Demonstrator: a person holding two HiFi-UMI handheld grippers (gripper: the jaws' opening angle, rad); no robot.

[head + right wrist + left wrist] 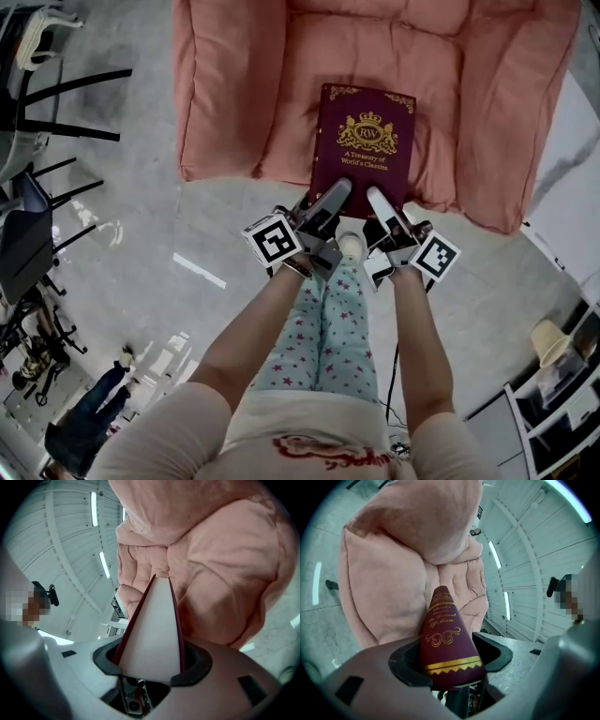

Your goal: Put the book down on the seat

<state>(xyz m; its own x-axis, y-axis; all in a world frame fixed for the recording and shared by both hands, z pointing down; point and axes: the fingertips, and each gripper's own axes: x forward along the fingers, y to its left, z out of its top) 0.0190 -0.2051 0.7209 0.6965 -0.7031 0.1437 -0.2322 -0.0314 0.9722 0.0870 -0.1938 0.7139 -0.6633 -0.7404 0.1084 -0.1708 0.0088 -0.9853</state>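
A maroon book (364, 145) with a gold crest lies face-up over the seat cushion of a pink armchair (234, 94), its near edge at the seat's front. I cannot tell whether it rests on the cushion. My left gripper (328, 202) is shut on the book's near-left corner. In the left gripper view the gold-lettered spine (445, 639) runs out between the jaws of the left gripper (450, 660). My right gripper (382, 208) is shut on the near-right corner. The white page edge (154, 630) fills the jaws of the right gripper (152, 663).
The armchair's padded arms (511, 112) rise on both sides of the seat. Black chair legs (66, 103) stand at the left on the glossy grey floor. A white slab (572, 159) and shelves (553, 394) are at the right. The person's legs (328, 337) stand just before the seat.
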